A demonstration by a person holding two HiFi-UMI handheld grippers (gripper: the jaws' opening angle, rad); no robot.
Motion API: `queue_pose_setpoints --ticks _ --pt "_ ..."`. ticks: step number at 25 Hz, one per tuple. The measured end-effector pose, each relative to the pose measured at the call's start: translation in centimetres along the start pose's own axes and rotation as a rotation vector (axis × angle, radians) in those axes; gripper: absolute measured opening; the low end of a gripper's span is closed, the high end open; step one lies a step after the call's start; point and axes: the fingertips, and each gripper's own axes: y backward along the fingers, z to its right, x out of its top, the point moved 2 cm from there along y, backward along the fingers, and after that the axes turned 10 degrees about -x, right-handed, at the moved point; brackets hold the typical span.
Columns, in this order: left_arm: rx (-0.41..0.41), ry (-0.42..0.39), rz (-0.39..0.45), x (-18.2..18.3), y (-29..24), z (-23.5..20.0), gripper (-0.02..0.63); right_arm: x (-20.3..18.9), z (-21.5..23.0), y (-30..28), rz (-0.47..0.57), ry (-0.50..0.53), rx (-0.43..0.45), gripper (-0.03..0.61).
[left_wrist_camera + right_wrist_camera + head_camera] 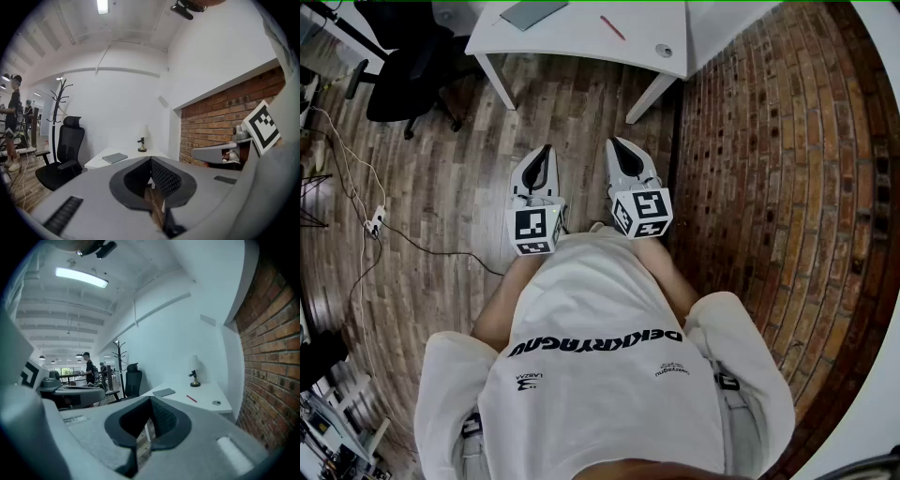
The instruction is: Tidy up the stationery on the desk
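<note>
White worktop (581, 42) is seen well apart from both grippers. Left gripper (544, 153) and right gripper (619, 145) are held low, fingers closed on nothing. Grey notebook (532, 11) is laid at the worktop's left. Red pen (613, 27) is laid mid-worktop, long axis diagonal, far-left to near-right. Small round disc (664, 51) is set near the right edge.

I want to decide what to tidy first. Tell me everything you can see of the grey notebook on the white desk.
The grey notebook is thin, rectangular and closed, with a plain, matte, slate-grey cover. It lies flat on the white desk, turned askew to the desk's edges, on the side toward the black office chair. Nothing rests on it, and the red pen lies apart from it. The head view cuts off part of it.
</note>
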Motion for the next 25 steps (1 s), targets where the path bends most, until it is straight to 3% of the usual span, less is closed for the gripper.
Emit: queue_pose_setpoints --ticks 16,25 --pt "-0.063 0.020 -0.045 -2.1 -0.8 -3.4 -0.002 -0.9 -2.3 -2.9 -0.037 -0.015 -0.004 0.000" --pt "-0.053 -0.027 -0.066 -1.7 -7.3 -10.3 -0.002 0.2 -0.8 -12.5 -0.025 -0.034 -0.029 0.000"
